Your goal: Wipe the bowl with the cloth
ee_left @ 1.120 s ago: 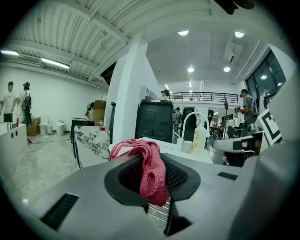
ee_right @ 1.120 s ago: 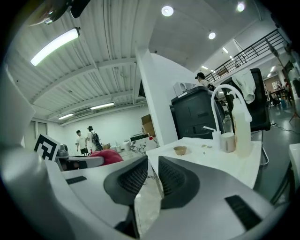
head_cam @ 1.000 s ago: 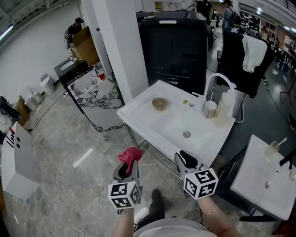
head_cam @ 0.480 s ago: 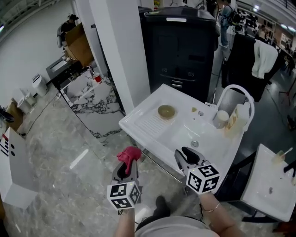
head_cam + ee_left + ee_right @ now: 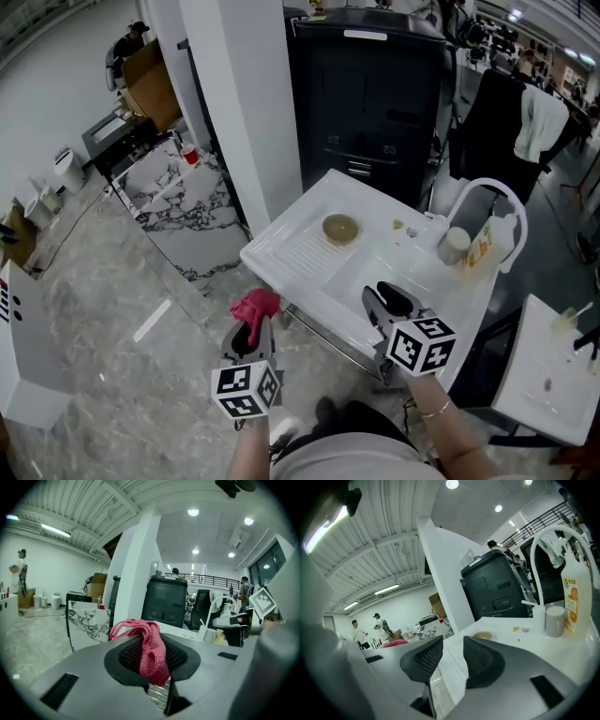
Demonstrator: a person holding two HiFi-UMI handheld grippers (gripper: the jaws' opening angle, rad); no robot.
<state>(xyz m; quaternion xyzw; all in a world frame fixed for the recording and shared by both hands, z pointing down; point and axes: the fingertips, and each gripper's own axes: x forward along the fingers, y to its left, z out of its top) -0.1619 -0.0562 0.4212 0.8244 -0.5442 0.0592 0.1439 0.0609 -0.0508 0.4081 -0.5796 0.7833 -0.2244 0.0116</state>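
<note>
Ground between us and the white sink worktop (image 5: 281,251) has closed over the last second, so the bowl (image 5: 340,228) now sits a little nearer in the head view. It rests on the ribbed drainer side, well apart from both tools. Our right tongs (image 5: 389,298) are opening with nothing between them; only the worktop and the bowl beyond show through the gap. Our left tongs (image 5: 251,328) are clamped on the red cloth (image 5: 255,305), which bunches out above the pads. We judge this to be the approach: the cloth is ready, the right side looks readied to steady the bowl, and wiping has not begun.

To the right of the bowl lies the basin, with a curved white tap (image 5: 489,187), a cup (image 5: 454,246) and a yellow-labelled bottle (image 5: 479,247) at the far corner. A black cabinet (image 5: 366,94) stands behind and a white pillar (image 5: 239,103) to the left. Nothing lies between us and the bowl; only the worktop's near edge needs clearing.
</note>
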